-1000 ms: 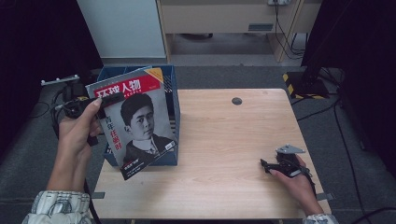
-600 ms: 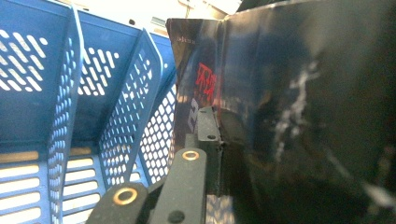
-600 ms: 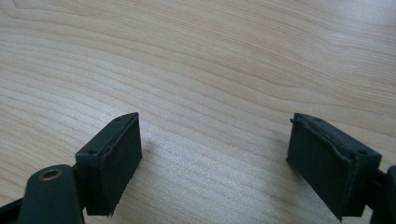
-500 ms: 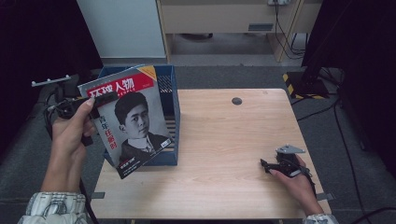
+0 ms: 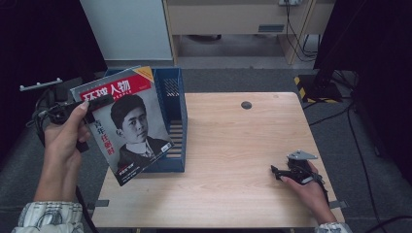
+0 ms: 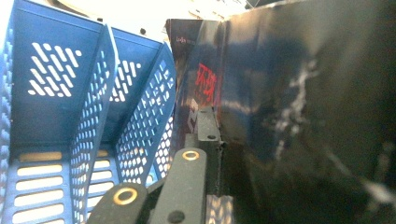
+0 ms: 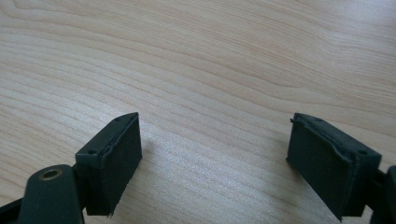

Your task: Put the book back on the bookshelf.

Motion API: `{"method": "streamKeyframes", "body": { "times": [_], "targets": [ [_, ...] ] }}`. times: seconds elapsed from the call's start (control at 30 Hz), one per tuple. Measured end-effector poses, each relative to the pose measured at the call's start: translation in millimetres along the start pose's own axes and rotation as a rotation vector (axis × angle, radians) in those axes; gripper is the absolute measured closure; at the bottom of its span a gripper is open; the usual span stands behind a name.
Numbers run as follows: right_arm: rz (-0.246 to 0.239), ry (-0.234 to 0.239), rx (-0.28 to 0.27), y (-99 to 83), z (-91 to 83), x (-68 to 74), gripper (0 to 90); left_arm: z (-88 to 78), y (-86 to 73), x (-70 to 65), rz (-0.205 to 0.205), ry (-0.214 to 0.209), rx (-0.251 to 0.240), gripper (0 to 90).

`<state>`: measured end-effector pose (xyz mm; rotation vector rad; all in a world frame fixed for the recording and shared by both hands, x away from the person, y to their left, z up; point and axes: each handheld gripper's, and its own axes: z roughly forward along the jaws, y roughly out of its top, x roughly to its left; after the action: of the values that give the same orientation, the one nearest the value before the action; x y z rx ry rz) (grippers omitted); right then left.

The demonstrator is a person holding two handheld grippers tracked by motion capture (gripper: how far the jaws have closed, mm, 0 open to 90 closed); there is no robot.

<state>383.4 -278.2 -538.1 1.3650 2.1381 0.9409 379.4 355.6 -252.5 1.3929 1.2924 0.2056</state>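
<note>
Left tool [image 5: 82,108] is clamped on the magazine's [image 5: 127,127] top edge, held tilted over the blue file rack [image 5: 174,121] at 10 o'clock on the surface [image 5: 233,165]. I'd square the magazine upright, then lower it into a slot. Right tool [image 5: 284,172] rests wide open at 4 o'clock.

- One magazine [image 5: 127,125], tilted, with a portrait on its cover.
- One blue file rack [image 5: 174,119]; the left gripper view shows two slots in it.
- One wooden table [image 5: 233,170].
- Two grippers: left gripper [image 5: 85,104], right gripper [image 5: 282,171].
- One dark round mark [image 5: 246,105] on the table.
</note>
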Motion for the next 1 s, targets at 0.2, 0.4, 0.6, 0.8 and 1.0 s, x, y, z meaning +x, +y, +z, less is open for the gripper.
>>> {"method": "streamKeyframes", "body": {
  "times": [0.2, 0.4, 0.6, 0.8, 1.0],
  "targets": [
    [0.001, 0.000, 0.001, 0.0, -0.1, 0.1, 17.8, -3.8, 0.4, 2.4, -0.002, 0.014, -0.005, 86.0],
    [0.003, 0.000, 0.002, 0.0, -0.1, 0.3, 17.8, -6.8, 1.1, 5.9, 0.000, 0.028, -0.009, 86.1],
    [0.004, 0.000, 0.002, 0.0, -0.2, 0.3, 17.8, -9.5, 1.5, 9.6, -0.004, 0.038, -0.011, 86.0],
    [0.004, 0.000, 0.003, 0.0, -0.2, 0.3, 17.8, -13.4, 1.6, 13.4, -0.009, 0.043, -0.022, 86.0],
    [0.006, 0.000, 0.001, 0.1, 0.0, 0.5, 17.8, -14.6, 2.2, 17.9, -0.015, 0.049, -0.029, 86.0]
  ]
}}
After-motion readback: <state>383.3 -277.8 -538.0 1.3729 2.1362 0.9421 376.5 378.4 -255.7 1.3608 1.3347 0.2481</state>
